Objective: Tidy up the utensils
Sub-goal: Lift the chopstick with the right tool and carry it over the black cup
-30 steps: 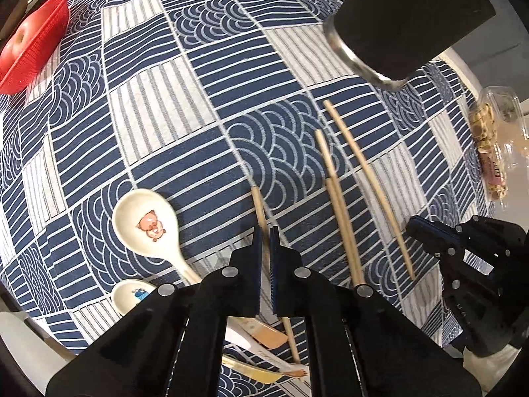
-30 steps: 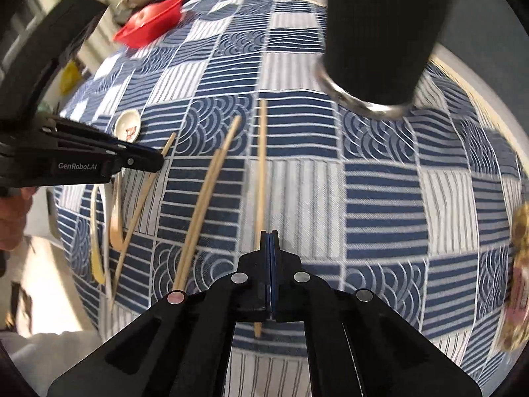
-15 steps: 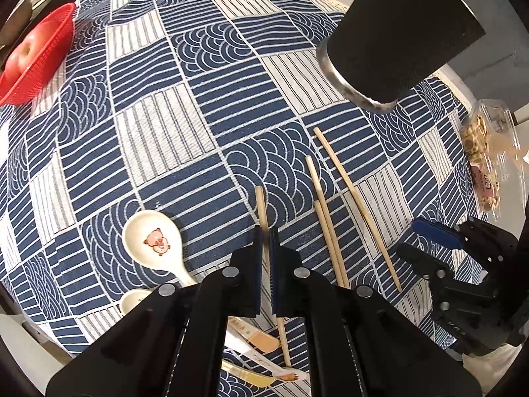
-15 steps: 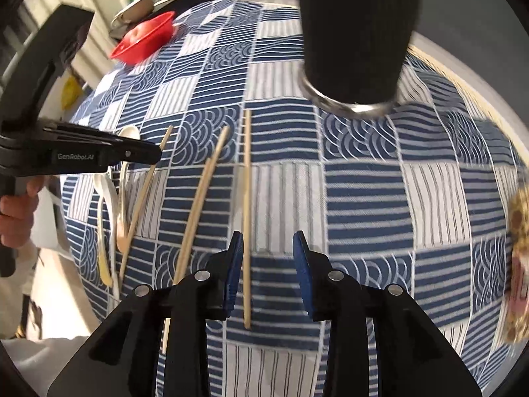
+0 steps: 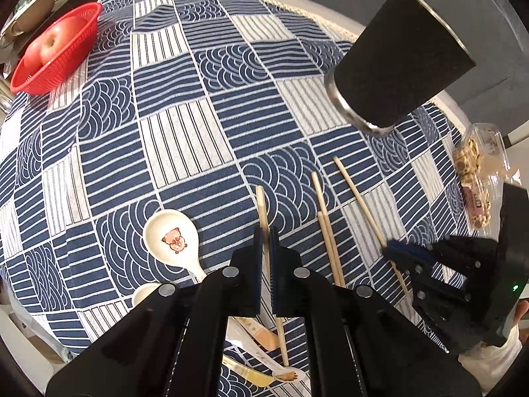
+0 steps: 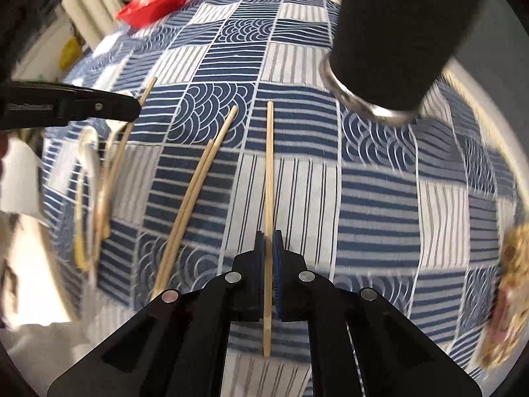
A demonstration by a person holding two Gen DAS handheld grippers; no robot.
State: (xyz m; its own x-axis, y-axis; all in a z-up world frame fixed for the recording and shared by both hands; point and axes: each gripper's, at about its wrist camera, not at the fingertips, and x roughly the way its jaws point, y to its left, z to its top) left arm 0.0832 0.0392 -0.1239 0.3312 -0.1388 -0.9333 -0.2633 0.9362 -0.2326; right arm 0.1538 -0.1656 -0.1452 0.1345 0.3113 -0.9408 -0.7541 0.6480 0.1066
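Several wooden chopsticks lie on the blue patterned tablecloth (image 5: 185,139). My left gripper (image 5: 266,231) is shut on one chopstick (image 5: 261,205), which runs back under the fingers. My right gripper (image 6: 268,235) is shut on another chopstick (image 6: 269,165) that points toward the black utensil cup (image 6: 396,33). A pair of chopsticks (image 6: 198,178) lies between the two held ones. In the left wrist view, the right gripper (image 5: 388,251) sits on the rightmost chopstick (image 5: 357,195), and the cup (image 5: 396,59) stands behind. A white spoon with a bear picture (image 5: 172,238) lies left of my left gripper.
A red basket (image 5: 76,33) holding an apple (image 5: 49,46) stands at the far left. A clear snack box (image 5: 476,172) sits at the right edge. More spoons (image 5: 264,360) lie under my left gripper. A person's hand shows at the right.
My right gripper opened around the rightmost chopstick and then shut on it. My left gripper rose with its chopstick, so the table looks farther away.
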